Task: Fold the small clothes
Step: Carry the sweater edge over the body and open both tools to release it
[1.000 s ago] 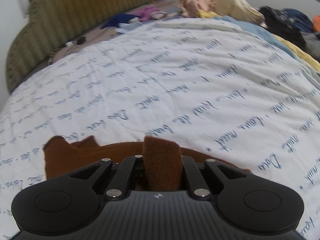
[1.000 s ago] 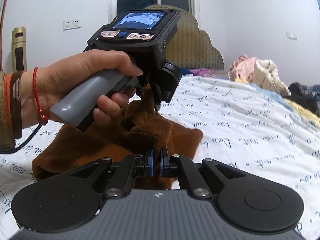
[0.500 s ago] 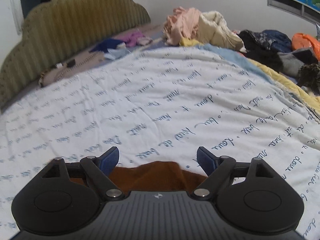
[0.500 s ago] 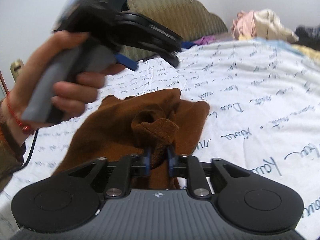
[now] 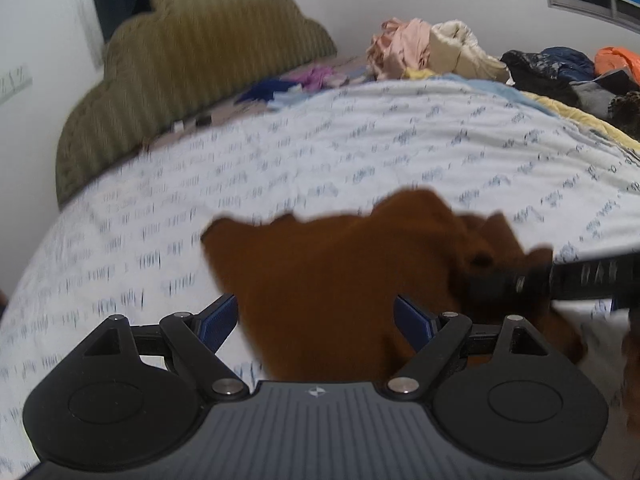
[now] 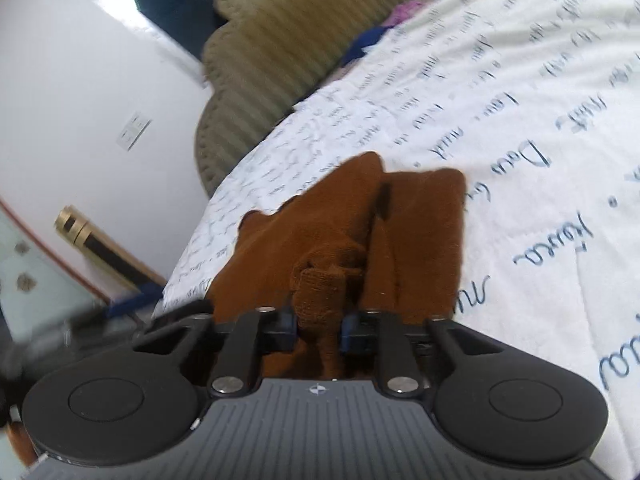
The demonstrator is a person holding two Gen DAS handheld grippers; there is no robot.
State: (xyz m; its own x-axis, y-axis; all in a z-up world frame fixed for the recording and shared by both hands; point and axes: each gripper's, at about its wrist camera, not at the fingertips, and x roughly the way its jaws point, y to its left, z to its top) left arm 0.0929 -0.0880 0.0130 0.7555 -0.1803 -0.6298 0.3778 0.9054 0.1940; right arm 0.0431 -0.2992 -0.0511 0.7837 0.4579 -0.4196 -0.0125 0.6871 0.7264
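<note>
A small brown knitted garment (image 5: 340, 280) lies on the white bedsheet with blue script (image 5: 360, 152). My left gripper (image 5: 316, 322) is open and empty, just above the garment's near edge. My right gripper (image 6: 318, 326) is shut on a bunched fold of the brown garment (image 6: 320, 292), and it reaches in from the right in the left wrist view (image 5: 532, 280). The rest of the garment (image 6: 420, 232) spreads flat beyond my right gripper, partly doubled over.
An olive ribbed headboard (image 5: 192, 80) stands at the far left end of the bed. A heap of clothes (image 5: 432, 48) and dark garments (image 5: 560, 72) lie at the back right. A wall with a socket (image 6: 134, 132) is left of the bed.
My left gripper let go of the brown fold, opened, and pulled back and up. My right gripper kept its hold and tilted, carrying the fold across the garment.
</note>
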